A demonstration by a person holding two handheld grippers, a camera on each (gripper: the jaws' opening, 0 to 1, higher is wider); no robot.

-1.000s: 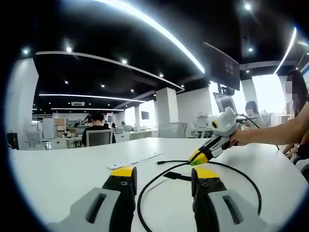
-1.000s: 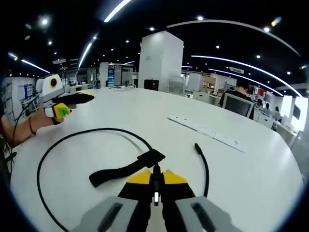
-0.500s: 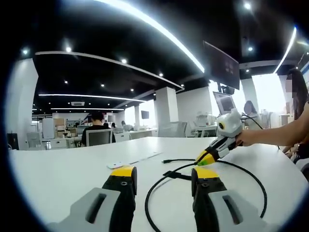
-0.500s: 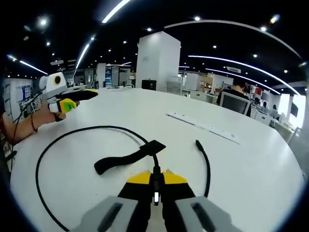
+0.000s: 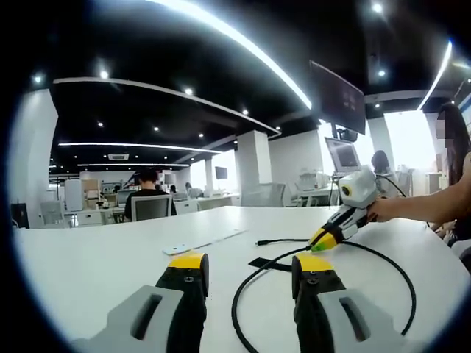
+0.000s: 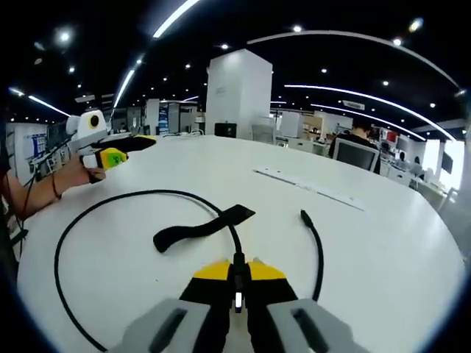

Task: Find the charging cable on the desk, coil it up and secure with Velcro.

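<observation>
cable [image 6: 110, 213] | right tongs [image 6: 237, 273] pinched it | left tongs [image 5: 250, 271] spread wide | loop could spring loose if grip slipped

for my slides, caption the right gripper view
Right gripper shut on black charging cable looped across white desk.

My right gripper [image 6: 237, 273] sits low with its jaws pressed together (a dark line caught between them), while my left gripper [image 5: 250, 266] hangs level with jaws spread wide
</observation>
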